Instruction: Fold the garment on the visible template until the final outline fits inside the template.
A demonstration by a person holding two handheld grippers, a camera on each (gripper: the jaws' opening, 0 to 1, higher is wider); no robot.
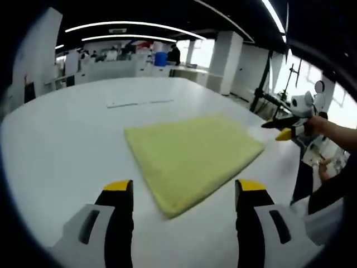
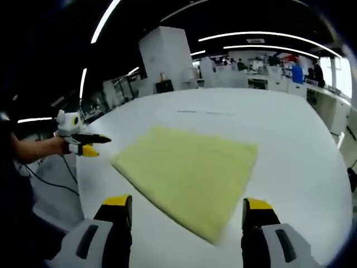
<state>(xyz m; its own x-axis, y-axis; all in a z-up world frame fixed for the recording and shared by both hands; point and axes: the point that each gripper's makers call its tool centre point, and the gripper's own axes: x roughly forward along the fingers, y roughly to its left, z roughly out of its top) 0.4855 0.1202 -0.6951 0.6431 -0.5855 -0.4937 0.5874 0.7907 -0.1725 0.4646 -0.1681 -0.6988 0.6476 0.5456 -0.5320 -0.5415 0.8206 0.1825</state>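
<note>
A pale yellow garment (image 1: 192, 153), folded into a flat rectangle, lies on the white table (image 1: 67, 139). My left gripper (image 1: 184, 187) hovers open over its near corner, yellow-tipped jaws wide apart and holding nothing. In the right gripper view the same garment (image 2: 189, 173) lies ahead, and my right gripper (image 2: 187, 202) stands open above its near edge, also with nothing in it. The right gripper (image 1: 284, 133) also appears held by a hand just off the garment's right corner. The left gripper (image 2: 83, 144) appears beyond the garment's left corner. Faint template lines (image 1: 139, 103) mark the table past the garment.
The table's edge (image 1: 290, 184) curves close by on the right, with a person's arm (image 1: 337, 134) and a stand beyond it. Desks, pillars and other people stand far back in the room. The faint lines (image 2: 203, 113) also show behind the garment.
</note>
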